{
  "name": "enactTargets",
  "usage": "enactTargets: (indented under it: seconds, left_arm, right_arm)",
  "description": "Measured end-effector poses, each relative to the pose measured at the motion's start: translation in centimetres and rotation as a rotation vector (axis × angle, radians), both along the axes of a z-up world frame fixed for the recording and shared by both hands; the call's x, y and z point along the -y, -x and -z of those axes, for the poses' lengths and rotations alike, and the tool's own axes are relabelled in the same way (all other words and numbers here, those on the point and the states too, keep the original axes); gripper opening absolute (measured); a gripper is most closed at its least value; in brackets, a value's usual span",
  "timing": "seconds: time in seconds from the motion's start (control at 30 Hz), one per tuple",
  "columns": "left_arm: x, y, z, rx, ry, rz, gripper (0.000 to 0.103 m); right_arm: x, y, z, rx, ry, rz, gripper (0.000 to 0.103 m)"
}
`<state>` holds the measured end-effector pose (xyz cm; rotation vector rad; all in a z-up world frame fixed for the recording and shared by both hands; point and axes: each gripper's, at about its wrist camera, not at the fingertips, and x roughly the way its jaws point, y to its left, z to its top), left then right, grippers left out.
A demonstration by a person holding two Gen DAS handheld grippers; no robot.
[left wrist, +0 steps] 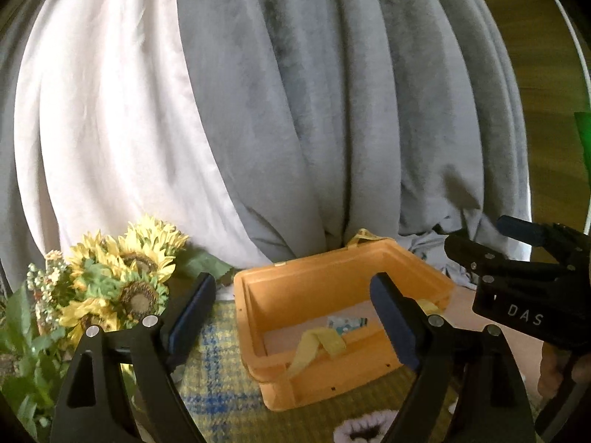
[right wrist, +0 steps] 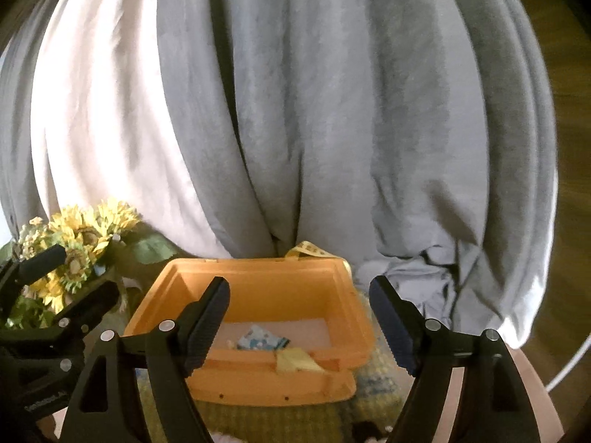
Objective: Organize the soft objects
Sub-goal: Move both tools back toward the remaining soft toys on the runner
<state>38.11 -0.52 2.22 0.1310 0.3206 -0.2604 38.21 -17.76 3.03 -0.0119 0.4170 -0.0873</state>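
Both claws hang released over the table, jaws wide and holding nothing. The left gripper [left wrist: 293, 317] frames the orange bin [left wrist: 255, 317], which sits at six o'clock under the grey curtain [left wrist: 332, 110]. The right gripper [right wrist: 299, 317] hovers above the same bin. Inside it lie a small blue-patterned cloth [right wrist: 260, 341] and a yellow strap [left wrist: 314, 347]. Sunflowers [left wrist: 129, 277] stand at nine o'clock of the bin.

Soft daylight is falling across the white curtain [left wrist: 110, 118], leaving it nearly washed out, while the grey drape [right wrist: 332, 110] is sitting in deep folded shadow. Both fisheye views are bulging and darkening at the corners. Everything is looking slightly smeared, perhaps from motion, and the sunflowers [right wrist: 77, 243] are blurring most.
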Motion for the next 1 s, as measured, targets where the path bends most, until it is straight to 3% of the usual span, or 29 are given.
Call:
enactTargets:
  seconds: [0.47, 1.0]
  left_arm:
    - [0.2, 6.3, 0.9, -0.027, -0.023, 0.033, 0.087]
    - [1.2, 11.3, 3.9, -0.068, -0.048, 0.028, 0.090]
  right_arm:
    - [0.7, 7.7, 0.2, 0.004, 0.002, 0.069, 0.080]
    - [2.0, 13.0, 3.5, -0.040, -0.053, 0.071, 0.080]
